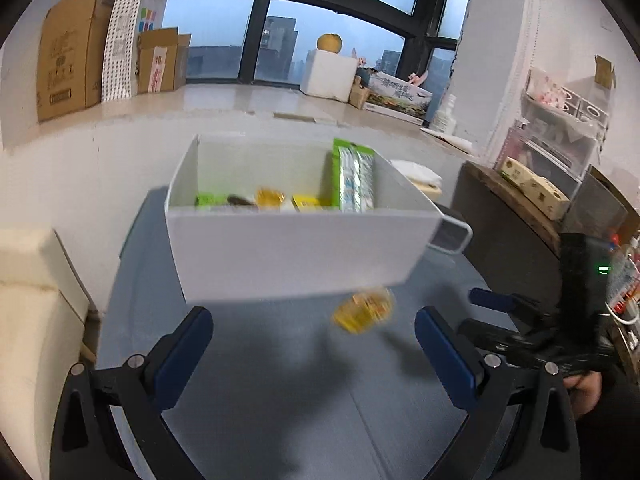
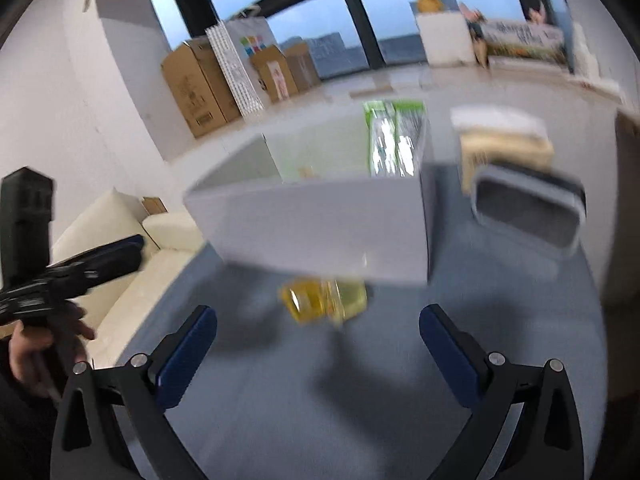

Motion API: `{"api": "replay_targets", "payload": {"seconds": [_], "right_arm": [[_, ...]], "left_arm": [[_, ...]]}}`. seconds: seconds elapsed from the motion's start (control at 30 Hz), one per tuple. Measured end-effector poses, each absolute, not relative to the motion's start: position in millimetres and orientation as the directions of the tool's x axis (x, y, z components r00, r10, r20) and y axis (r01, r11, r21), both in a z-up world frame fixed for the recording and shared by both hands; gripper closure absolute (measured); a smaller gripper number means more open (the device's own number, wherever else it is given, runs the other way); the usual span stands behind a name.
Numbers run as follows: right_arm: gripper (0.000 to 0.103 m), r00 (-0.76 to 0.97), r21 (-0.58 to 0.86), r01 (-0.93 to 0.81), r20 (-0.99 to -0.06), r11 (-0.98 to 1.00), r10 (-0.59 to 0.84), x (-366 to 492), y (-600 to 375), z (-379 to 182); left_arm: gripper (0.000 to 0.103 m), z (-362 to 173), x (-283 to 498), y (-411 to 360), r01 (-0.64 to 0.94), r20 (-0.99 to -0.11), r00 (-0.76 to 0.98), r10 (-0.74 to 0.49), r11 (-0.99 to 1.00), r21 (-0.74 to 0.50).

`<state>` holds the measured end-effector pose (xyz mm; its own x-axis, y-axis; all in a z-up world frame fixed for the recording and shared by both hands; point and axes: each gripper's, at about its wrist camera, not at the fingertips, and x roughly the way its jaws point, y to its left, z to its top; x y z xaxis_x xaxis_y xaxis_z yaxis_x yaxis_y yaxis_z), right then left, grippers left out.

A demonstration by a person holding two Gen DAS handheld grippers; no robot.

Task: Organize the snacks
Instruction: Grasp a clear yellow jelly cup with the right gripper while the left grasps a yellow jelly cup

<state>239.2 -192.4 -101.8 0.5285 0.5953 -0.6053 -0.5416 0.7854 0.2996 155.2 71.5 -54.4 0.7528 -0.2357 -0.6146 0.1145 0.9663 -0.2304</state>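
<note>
**Both grippers open before a loose yellow snack at the foot of the storage box**

The left wrist view shows the left gripper [image 1: 314, 344] with its blue-padded fingers [image 1: 184, 356] spread wide and nothing between them. The right wrist view shows the right gripper [image 2: 318, 344] likewise fully apart and empty. Each gripper is angled downward at the grey-blue counter [image 1: 280, 400], probably so that the open fingers can straddle a low item lying on it.

The one snack outside the container is a small yellow packet [image 1: 363, 309], motion-blurred in both views, lying on or just above the counter, close against the near wall of the white box [image 1: 296, 256]. It lies ahead of both finger pairs, touching neither. Whether it is at rest cannot be told through the blur.

Inside the box, a tall green packet [image 1: 354, 176] stands upright against the right-hand wall, and several smaller green and yellow packets [image 1: 268, 199] lie on the floor of the box. The upright placement plausibly saves floor space for flat items.

An empty grey tray [image 2: 528, 212] sits just beside the box on its right. The person's hand [image 2: 38, 344] is visible gripping the left tool's handle.

Judged from this layout, most snacks are already boxed; the yellow packet remains to be lifted in.
</note>
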Motion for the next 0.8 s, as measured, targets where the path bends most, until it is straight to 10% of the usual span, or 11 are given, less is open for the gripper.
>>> {"api": "replay_targets", "payload": {"seconds": [0.47, 0.8], "right_arm": [[0.001, 0.511, 0.318, -0.449, -0.676, 0.835, 0.532, 289.9, -175.2, -141.0], [0.066, 0.431, 0.296, -0.512, -0.723, 0.806, 0.539, 312.3, -145.7, -158.2]], "left_arm": [[0.000, -82.7, 115.5, 60.9, 0.123, -0.655, 0.708, -0.265, 0.959, -0.256], [0.000, -100.3, 127.6, 63.9, 0.109, -0.687, 0.678, -0.262, 0.960, -0.258]]}}
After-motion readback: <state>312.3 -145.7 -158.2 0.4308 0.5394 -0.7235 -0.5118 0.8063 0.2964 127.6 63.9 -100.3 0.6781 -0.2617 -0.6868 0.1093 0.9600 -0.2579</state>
